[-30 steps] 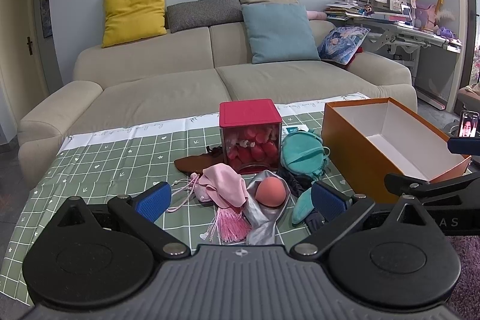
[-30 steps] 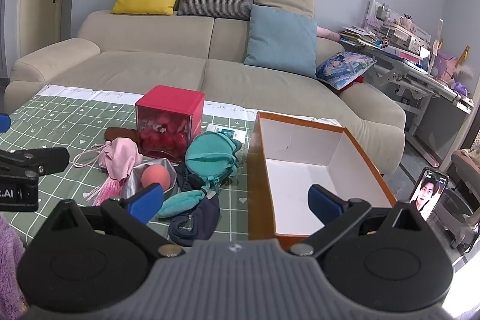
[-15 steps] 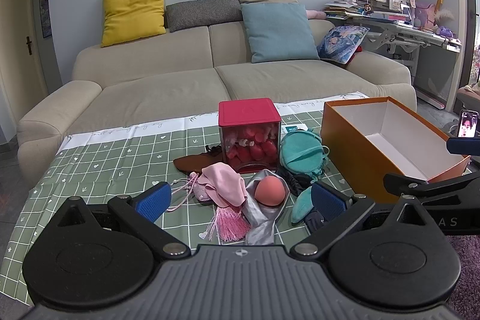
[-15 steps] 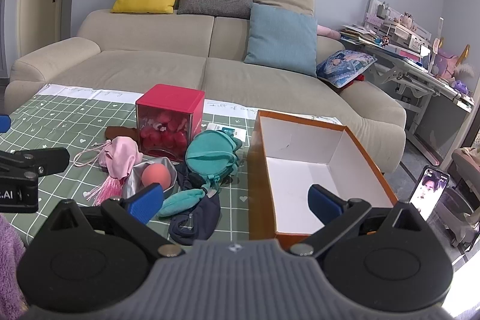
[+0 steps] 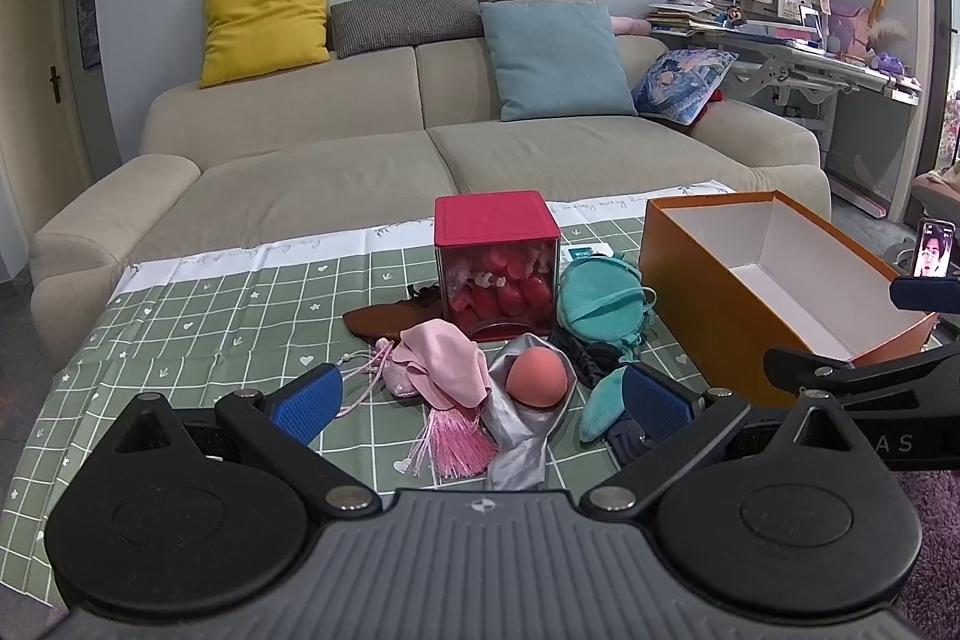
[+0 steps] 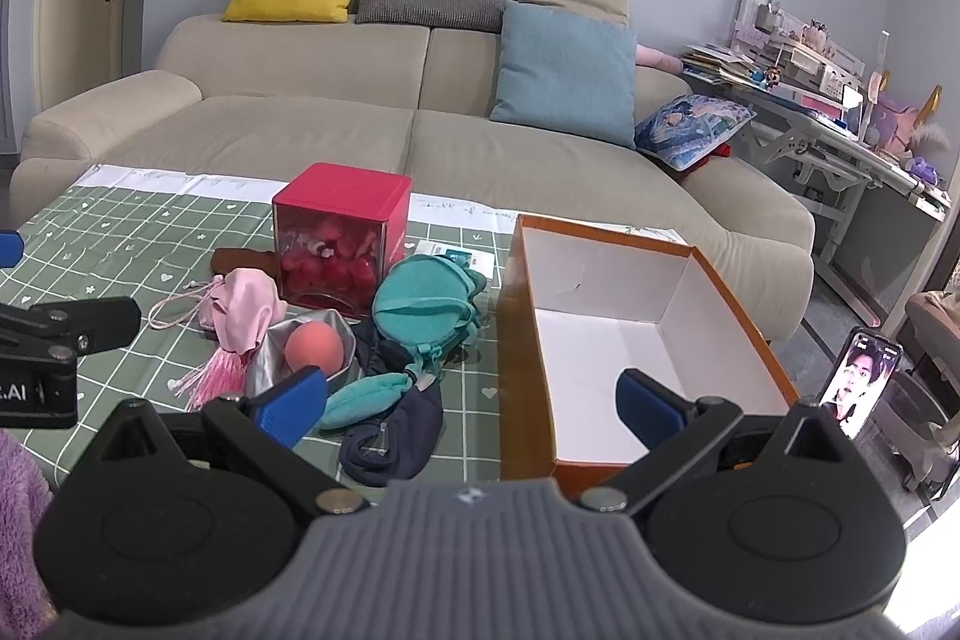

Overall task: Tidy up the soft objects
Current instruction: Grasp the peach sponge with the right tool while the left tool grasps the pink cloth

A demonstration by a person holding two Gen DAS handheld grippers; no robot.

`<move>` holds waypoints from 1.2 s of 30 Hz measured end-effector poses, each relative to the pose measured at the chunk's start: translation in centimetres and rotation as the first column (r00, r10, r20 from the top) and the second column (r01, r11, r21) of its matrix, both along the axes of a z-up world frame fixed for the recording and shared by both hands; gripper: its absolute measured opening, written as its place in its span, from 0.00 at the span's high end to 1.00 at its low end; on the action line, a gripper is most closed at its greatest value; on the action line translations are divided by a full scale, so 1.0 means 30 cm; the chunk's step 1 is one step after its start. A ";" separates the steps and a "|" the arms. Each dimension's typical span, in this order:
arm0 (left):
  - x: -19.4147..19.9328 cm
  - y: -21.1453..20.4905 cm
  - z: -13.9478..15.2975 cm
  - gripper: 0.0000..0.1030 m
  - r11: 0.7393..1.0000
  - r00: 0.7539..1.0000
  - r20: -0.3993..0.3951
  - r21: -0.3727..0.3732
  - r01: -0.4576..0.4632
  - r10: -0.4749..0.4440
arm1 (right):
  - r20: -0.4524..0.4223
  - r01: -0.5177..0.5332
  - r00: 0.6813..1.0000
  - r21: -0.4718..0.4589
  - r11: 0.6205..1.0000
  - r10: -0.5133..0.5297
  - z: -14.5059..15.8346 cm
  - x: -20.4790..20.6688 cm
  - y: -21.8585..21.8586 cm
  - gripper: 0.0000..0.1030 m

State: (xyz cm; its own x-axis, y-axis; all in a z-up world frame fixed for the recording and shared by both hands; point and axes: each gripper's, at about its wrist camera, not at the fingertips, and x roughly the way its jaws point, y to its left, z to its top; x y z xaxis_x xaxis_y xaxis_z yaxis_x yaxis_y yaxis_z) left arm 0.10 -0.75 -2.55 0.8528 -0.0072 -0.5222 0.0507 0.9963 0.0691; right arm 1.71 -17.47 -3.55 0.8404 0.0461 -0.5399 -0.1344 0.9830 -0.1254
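Note:
A heap of soft things lies on the green checked tablecloth (image 5: 198, 316): a pink tasselled pouch (image 5: 447, 370), a coral sponge (image 5: 536, 376) on silver fabric (image 5: 519, 445), a round teal pouch (image 5: 597, 301), a small teal piece (image 5: 602, 403) and dark fabric (image 6: 393, 427). An empty orange box (image 5: 708, 304) stands to their right. My left gripper (image 5: 477, 397) is open, hovering in front of the heap. My right gripper (image 6: 471, 394) is open near the orange box (image 6: 606, 334), holding nothing. The same pouch (image 6: 246, 307) and sponge (image 6: 315, 346) show in the right wrist view.
A red-lidded clear cube (image 5: 495, 265) of red items stands behind the heap, with a brown flat piece (image 5: 384, 319) beside it. A beige sofa (image 5: 372, 172) with cushions lies beyond the table. A phone (image 6: 861, 382) stands at the right, a cluttered desk (image 5: 780, 46) further back.
Both grippers have barely shifted; the views are nearly the same. Nothing on the table has moved.

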 end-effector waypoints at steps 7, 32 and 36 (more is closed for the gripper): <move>0.020 0.023 -0.021 0.00 0.999 1.000 -0.013 -0.031 -0.006 0.006 | -0.030 -0.047 0.998 0.066 0.997 0.049 -0.009 0.023 0.000 0.02; 0.389 0.149 -0.152 0.19 0.996 0.989 -0.120 -0.020 0.089 -0.091 | -0.202 -0.303 0.925 0.118 0.946 0.322 -0.203 0.441 0.203 0.54; 0.477 0.169 -0.204 0.21 0.993 0.980 -0.163 -0.033 0.112 -0.116 | -0.225 -0.340 0.906 0.117 0.933 0.358 -0.251 0.519 0.259 0.56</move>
State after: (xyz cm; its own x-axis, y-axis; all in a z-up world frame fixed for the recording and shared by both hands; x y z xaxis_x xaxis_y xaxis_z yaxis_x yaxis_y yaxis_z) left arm 14.40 4.31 -8.66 0.7481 -0.1138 -0.6538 0.1731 0.9845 0.0267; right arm 17.27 -9.70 -11.09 0.6100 0.3601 -0.7059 -0.4876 0.8728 0.0239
